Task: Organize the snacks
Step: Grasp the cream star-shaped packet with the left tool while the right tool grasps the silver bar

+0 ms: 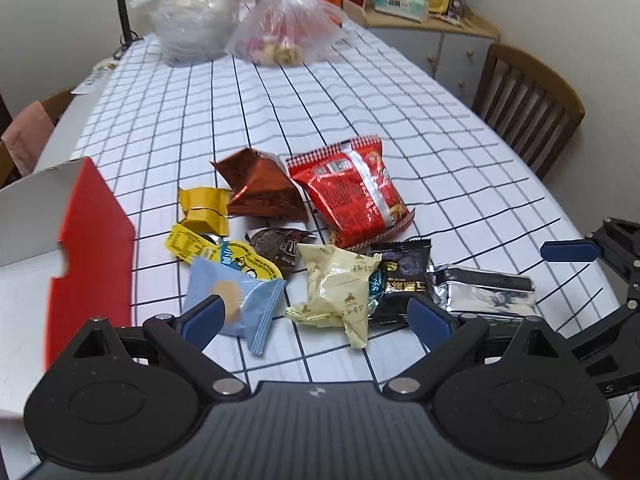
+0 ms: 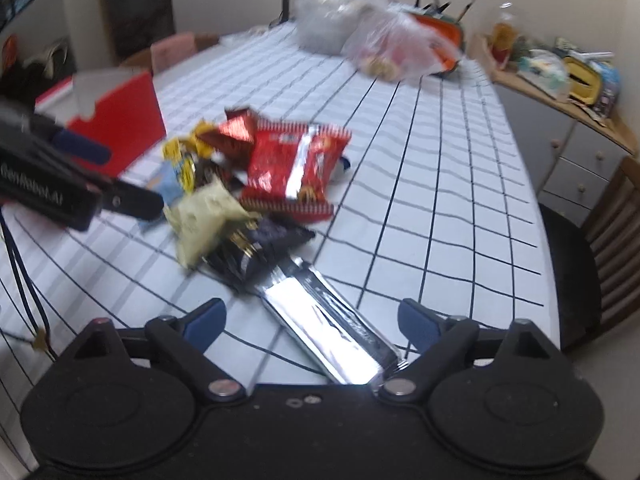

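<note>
A heap of snack packets lies on the checked tablecloth [image 1: 360,92]. It holds a red packet [image 1: 352,192], a brown foil packet [image 1: 260,184], a yellow sweet [image 1: 204,208], a light blue packet [image 1: 236,296], a cream packet [image 1: 340,284], a black packet [image 1: 404,276] and a silver packet [image 1: 484,292]. My left gripper [image 1: 316,320] is open, low over the blue and cream packets. My right gripper [image 2: 312,320] is open, with the silver packet [image 2: 328,320] lying between its fingers. An open red and white box [image 1: 92,240] stands at the left.
Two filled plastic bags [image 1: 240,24] sit at the table's far end by a black lamp stem [image 1: 122,4]. A wooden chair [image 1: 528,108] stands at the right. A cluttered cabinet [image 1: 424,12] is behind it. A chair with pink cloth [image 1: 28,136] is at the left.
</note>
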### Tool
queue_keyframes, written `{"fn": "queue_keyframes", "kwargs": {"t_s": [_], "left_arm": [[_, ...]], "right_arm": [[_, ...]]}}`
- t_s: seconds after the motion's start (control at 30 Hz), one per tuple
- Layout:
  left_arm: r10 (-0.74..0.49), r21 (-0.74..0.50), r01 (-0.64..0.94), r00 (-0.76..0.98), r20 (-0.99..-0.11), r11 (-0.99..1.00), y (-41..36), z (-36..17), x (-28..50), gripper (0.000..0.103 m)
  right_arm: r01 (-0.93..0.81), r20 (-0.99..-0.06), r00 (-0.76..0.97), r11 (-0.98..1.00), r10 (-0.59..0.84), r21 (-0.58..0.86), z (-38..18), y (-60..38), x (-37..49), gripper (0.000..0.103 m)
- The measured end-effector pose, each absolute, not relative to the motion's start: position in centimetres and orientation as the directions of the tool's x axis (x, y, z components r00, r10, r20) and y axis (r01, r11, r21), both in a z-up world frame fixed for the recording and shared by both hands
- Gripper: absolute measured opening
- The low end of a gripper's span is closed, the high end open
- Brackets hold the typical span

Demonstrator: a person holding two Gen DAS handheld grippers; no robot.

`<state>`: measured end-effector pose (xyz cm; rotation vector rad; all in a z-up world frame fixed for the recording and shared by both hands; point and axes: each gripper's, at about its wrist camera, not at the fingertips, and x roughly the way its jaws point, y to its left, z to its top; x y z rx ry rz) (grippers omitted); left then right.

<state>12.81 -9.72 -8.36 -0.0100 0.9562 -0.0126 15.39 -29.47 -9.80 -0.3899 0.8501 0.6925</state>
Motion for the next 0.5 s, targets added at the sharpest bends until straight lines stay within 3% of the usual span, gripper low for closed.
{"fn": "queue_keyframes", "kwargs": {"t_s": [0.33,0.5], "left_arm": [[-0.036,-0.004,0.063,0.504,-0.863,0.998,-10.0,-11.0,16.1,0.095],[-0.048,0.013,0.123,0.482,-0.875,0.992,-11.2,-11.6,17.3,0.087]], "right_arm": [[-0.733,-0.850,0.381,0.679,0.363,-0.038,-12.6,-30.1,17.7,0.084],[-0.750,-0.864,0.354,0.660,0.357,-0.035,-13.0,-30.0,18.3,0.078]]}}
